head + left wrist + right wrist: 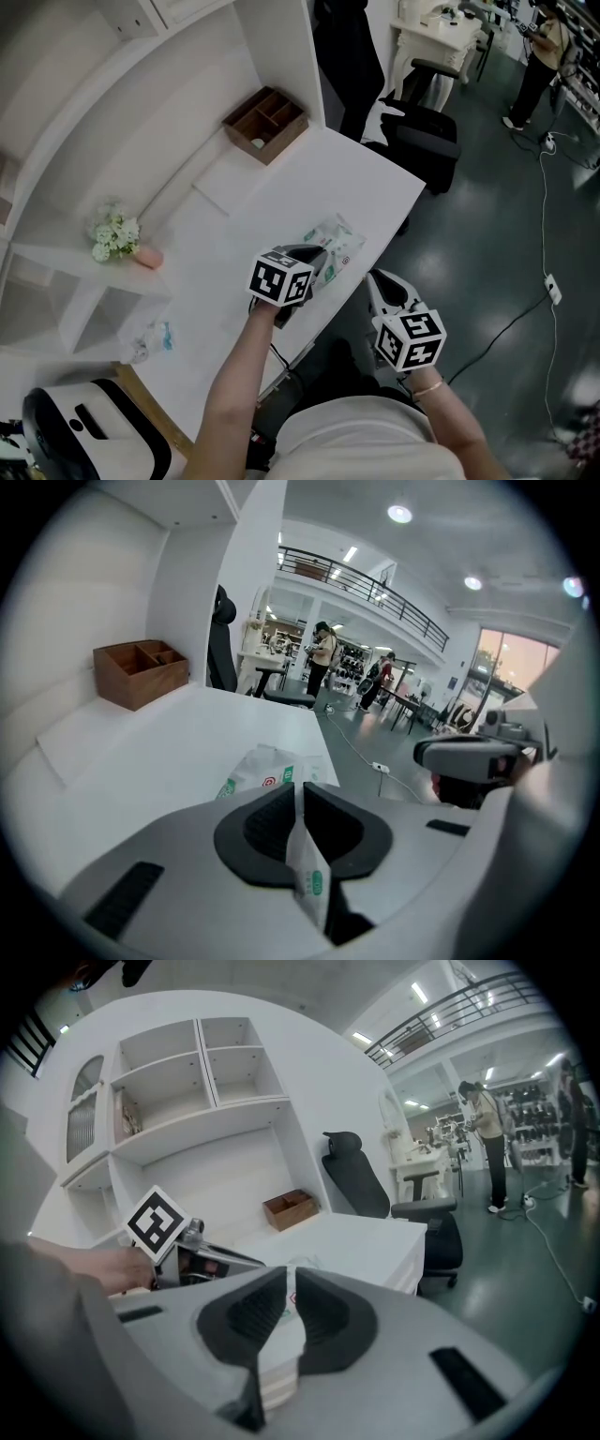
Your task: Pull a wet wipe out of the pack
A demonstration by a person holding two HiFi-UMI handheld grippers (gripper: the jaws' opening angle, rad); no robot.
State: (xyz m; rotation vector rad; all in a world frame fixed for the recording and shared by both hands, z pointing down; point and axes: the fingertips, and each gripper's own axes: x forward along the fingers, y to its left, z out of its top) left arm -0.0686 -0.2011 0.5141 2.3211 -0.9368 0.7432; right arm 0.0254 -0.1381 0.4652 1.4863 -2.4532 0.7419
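In the head view, a soft, crinkly white-and-green plastic wet wipe pack (335, 244) lies at the smooth white worktop's (281, 183) right edge under the left gripper (314, 259), with the right gripper (379, 281) off that edge. The left gripper view shows ribbed black jaws pinched on the pack's thin printed flap (307, 866). The right gripper view shows jaws nearly together, holding nothing.

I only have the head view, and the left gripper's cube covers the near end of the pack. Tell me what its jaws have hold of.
Observer: In the left gripper view, the left gripper has its jaws shut on a thin flap, white with a green mark. It seems to be part of the wipe pack.
Operator: Report the right one too.
Observer: The right gripper view shows the right gripper with its jaws together and nothing between them.
Operator: Say where it points.
Observer: Toward the near edge of the table, with the left gripper's cube off to its left.
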